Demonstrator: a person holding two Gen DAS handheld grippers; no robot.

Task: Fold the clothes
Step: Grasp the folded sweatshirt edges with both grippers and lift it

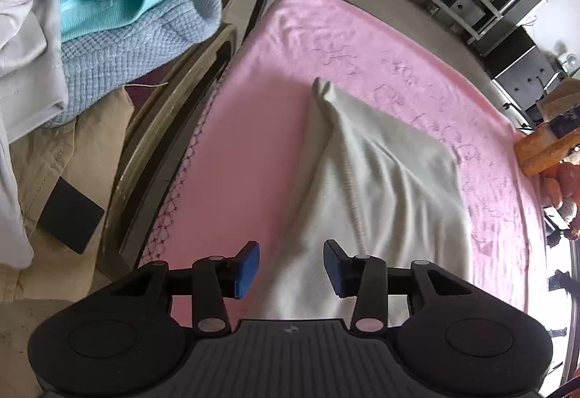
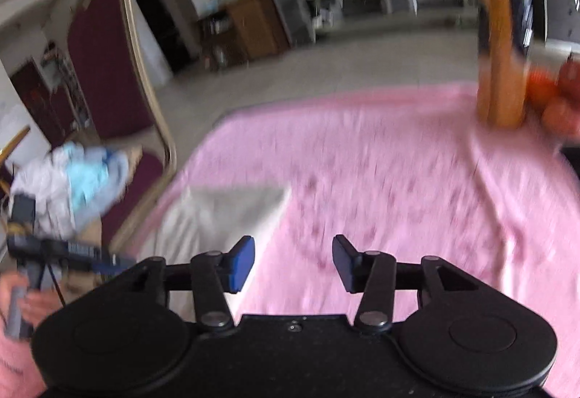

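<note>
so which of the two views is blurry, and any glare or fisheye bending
The right wrist view is smeared by motion blur: the pink cover and orange bottle are soft. The left wrist view is sharp on the white cloth, washed out at its right edge, and the chair frame bows with fisheye distortion.

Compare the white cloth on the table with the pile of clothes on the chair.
The white cloth lies alone on the pink table cover, partly flattened, one corner peaked up; the pile of clothes sits heaped on the chair. The white cloth is one plain colour; the pile mixes turquoise, blue-grey and pale grey. Both are unfolded, and neither is held: both grippers are open.
</note>
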